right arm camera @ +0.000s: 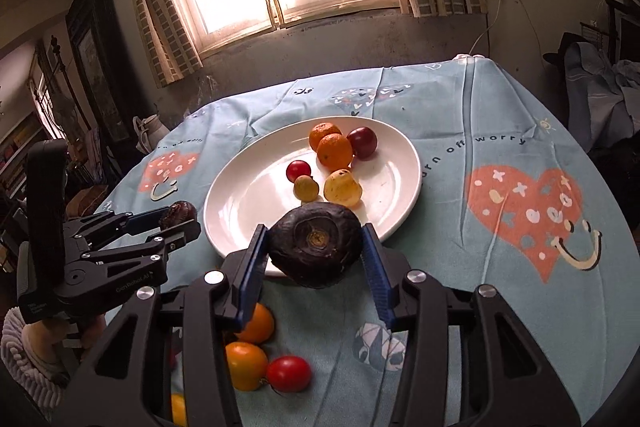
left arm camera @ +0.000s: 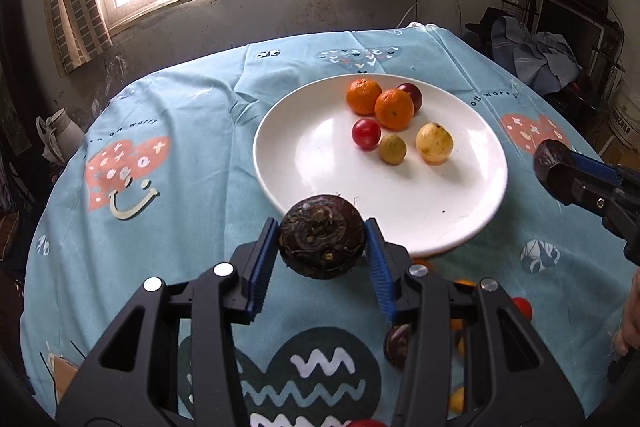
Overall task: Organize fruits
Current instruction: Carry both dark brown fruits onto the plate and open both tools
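A white plate (left arm camera: 320, 163) on the blue tablecloth holds two oranges (left arm camera: 394, 109), a dark red plum (left arm camera: 412, 95), a red tomato (left arm camera: 366, 134) and two yellow fruits (left arm camera: 434, 143). My left gripper (left arm camera: 322, 247) is shut on a dark brown water chestnut (left arm camera: 322, 235), held above the plate's near rim. My right gripper (right arm camera: 316, 247) is shut on a second dark water chestnut (right arm camera: 314, 247), held over the plate (right arm camera: 248, 203) near its front edge. Each gripper shows in the other view, the right (left arm camera: 560, 167) and the left (right arm camera: 176, 223).
Loose fruit lies on the cloth under the grippers: an orange (right arm camera: 256, 323), a yellow-orange fruit (right arm camera: 246, 365), a red tomato (right arm camera: 289, 373) and a dark purple fruit (left arm camera: 397, 343). A window and wall stand behind the round table. Clutter sits at the right.
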Motion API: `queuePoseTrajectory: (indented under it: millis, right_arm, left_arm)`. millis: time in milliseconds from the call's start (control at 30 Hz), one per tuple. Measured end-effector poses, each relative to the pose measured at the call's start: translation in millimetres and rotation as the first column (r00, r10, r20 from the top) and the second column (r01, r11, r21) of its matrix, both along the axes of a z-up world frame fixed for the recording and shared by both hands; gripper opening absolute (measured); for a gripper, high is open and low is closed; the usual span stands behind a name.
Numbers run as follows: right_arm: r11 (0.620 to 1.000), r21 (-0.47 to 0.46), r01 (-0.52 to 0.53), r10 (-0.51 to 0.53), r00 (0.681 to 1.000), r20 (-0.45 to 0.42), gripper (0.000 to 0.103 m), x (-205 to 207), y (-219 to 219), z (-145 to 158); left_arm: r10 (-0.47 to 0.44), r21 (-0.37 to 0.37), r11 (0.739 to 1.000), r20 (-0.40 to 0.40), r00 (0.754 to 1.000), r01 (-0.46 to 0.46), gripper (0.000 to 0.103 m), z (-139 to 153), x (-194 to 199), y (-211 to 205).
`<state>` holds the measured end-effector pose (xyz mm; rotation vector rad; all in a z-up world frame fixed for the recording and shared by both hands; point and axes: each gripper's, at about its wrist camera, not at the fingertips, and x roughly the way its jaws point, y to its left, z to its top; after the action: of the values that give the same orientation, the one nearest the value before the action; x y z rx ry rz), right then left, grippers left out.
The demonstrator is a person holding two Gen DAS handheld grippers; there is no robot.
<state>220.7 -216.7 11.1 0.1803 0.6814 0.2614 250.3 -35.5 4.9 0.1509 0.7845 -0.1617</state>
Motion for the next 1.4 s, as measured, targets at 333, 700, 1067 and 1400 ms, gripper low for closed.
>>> queuePoseTrajectory:
  millis: [333,700,1067,1400]
  right_arm:
    - [1.000,0.013,-0.015,0.015,0.998,-0.057,0.047,45.3,14.5,-27.5]
    - [1.000,0.007,-0.014,0.014,0.999,-0.042,0.047,38.5,10.9,-25.9]
    - [1.000,-0.025,-0.014,0.012,0.996,-0.092,0.047,53.2,22.1,-45.5]
    - [0.997,-0.075,-0.020,0.014,0.996,-0.091,0.055,62.4,31.6,-51.5]
  left_arm:
    - [-0.019,-0.051,0.999,-0.039,0.999,0.017,0.044,-17.6,40.9,-14.4]
    - [-0.017,-0.043,0.999,-0.019,1.000,0.016,0.045,-14.6,31.4,-5.6]
    - [-0.008,-0.037,0.999,-0.064,0.998,0.005,0.045,-34.3,45.1,-10.5]
    - [0.023,-0.044,0.999,-0.057,0.998,-0.026,0.064,-37.1,61.0,-7.8]
